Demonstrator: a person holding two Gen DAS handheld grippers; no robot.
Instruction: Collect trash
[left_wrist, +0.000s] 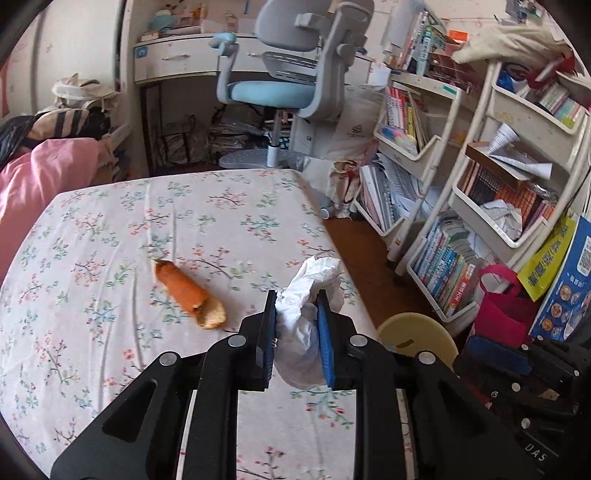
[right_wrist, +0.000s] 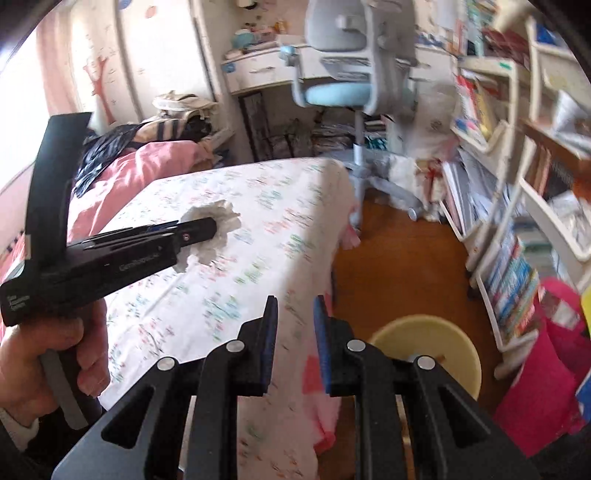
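My left gripper (left_wrist: 297, 299) is shut on a crumpled white tissue (left_wrist: 314, 288) and holds it above the flowered bed sheet (left_wrist: 110, 258), near the bed's right edge. An orange peel (left_wrist: 188, 291) lies on the sheet to the left of the gripper, apart from it. In the right wrist view the left gripper (right_wrist: 207, 230) shows from the side with the tissue (right_wrist: 210, 236) bunched at its tip. My right gripper (right_wrist: 295, 306) is open with nothing between its blue pads, over the bed's right edge. A pale yellow round bin (right_wrist: 424, 354) stands on the floor below it.
The yellow bin (left_wrist: 417, 332) also shows at the bed's right side in the left wrist view. White book racks (left_wrist: 480, 184) and a pink bag (left_wrist: 502, 310) line the right. A blue-grey desk chair (left_wrist: 291, 81) stands beyond the bed. A pink quilt (left_wrist: 40, 177) lies at left.
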